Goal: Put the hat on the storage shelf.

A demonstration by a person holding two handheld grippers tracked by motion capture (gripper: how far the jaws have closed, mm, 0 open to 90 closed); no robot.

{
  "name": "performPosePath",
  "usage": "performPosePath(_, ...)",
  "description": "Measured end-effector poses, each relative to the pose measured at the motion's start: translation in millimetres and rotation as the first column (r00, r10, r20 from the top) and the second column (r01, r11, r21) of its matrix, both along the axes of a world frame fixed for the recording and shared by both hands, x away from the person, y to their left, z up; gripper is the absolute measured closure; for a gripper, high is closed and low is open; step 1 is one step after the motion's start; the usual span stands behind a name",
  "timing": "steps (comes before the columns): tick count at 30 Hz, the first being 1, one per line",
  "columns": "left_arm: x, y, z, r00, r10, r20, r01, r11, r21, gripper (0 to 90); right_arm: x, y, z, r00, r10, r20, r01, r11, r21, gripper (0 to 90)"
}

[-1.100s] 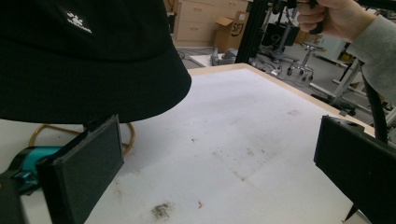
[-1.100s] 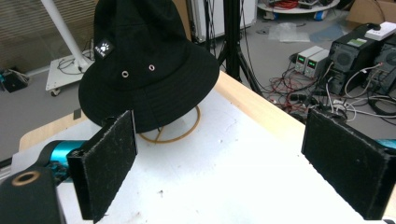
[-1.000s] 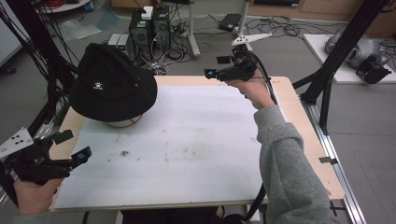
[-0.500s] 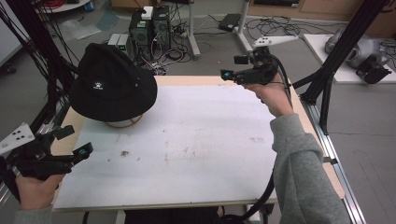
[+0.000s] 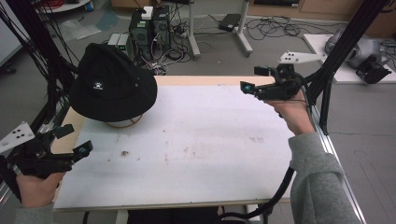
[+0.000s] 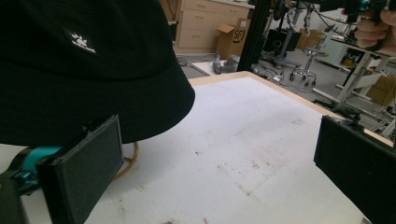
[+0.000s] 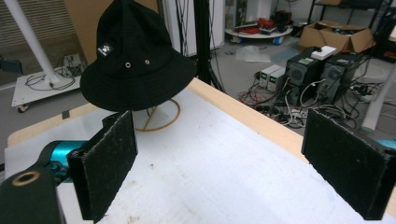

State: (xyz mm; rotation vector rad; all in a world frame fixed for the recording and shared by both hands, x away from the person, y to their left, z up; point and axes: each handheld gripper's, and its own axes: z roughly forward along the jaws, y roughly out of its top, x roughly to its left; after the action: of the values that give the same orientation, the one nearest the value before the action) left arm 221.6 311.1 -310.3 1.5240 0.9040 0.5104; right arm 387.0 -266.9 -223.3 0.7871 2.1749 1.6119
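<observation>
A black bucket hat point(image 5: 112, 84) with a small white paw logo sits on a thin wire stand point(image 5: 123, 123) at the back left of the white tabletop point(image 5: 196, 140). My left gripper point(image 5: 78, 139) is held at the table's front left edge, open and holding nothing. In the left gripper view the hat point(image 6: 70, 60) hangs just above and beyond the left gripper point(image 6: 219, 168). My right gripper point(image 5: 251, 79) hovers over the back right corner, open, pointing left toward the hat. The right gripper view has the hat point(image 7: 135, 60) and stand point(image 7: 163, 116) well beyond the open right gripper point(image 7: 224, 163).
Black frame posts stand at the table's left point(image 5: 51, 70) and right point(image 5: 336, 60) sides. Computer towers point(image 5: 149, 28) and cables lie on the floor behind the table. The person's other hand point(image 6: 373, 18) is at the top right of the left gripper view.
The right gripper has moved to the right, from over the table's back middle to its back right corner. The left gripper has barely shifted. Both stay open.
</observation>
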Motion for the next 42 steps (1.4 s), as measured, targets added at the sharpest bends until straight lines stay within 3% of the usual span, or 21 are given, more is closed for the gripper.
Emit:
performPosePath(7,0.4,-2.6,-1.2,0.9999,-0.006,0.013,0.006,0.9999,0.009,1.7,-19.0,-27.0,-23.0,0.9988,-0.047,-0.012,0.048,0.997,0.067,9.8)
performPosePath(15,2.1,-1.0,-4.3,0.9998,-0.001,0.018,0.001,0.9999,0.012,1.7,-37.4,-41.6,-40.3,0.9961,-0.089,0.003,0.088,0.995,0.048,9.8)
performPosePath(21,2.5,0.8,-5.7,0.9999,0.005,0.014,-0.005,1.0,0.009,1.7,-51.1,-45.9,-52.3,0.9985,-0.054,0.005,0.054,0.998,0.017,9.8)
performPosePath(25,1.7,0.0,-5.9,0.9999,0.002,0.016,-0.002,0.9999,0.013,1.7,-53.1,-51.6,-63.6,0.9985,-0.049,-0.025,0.048,0.999,-0.013,9.9)
performPosePath(28,2.0,-1.2,-6.2,0.9998,-0.008,0.016,0.008,0.9998,0.018,1.7,-55.0,-55.5,-72.3,0.9986,-0.038,-0.035,0.038,0.999,-0.001,9.8)
performPosePath(31,2.5,-2.3,-6.9,0.9998,-0.015,0.012,0.014,0.9995,0.027,1.7,-54.7,-56.7,-80.1,0.9982,-0.02,-0.057,0.023,0.999,0.049,9.8)
performPosePath(38,2.5,-2.8,-10.0,1.0,-0.008,0.003,0.008,0.9994,0.032,1.7,-62.7,-63.9,-95.6,0.9991,-0.017,-0.04,0.019,0.999,0.037,9.9)
performPosePath(40,3.4,-3.8,-10.4,1.0,-0.005,-0.001,0.005,0.9993,0.037,1.7,-63.4,-69.1,-97.8,0.9981,-0.027,-0.056,0.028,0.999,0.022,9.9)
performPosePath(42,4.4,-5.9,-9.6,1.0,-0.009,0.001,0.009,0.999,0.044,1.7,-64.4,-74.5,-100.0,0.9979,-0.021,-0.06,0.025,0.998,0.053,9.8)
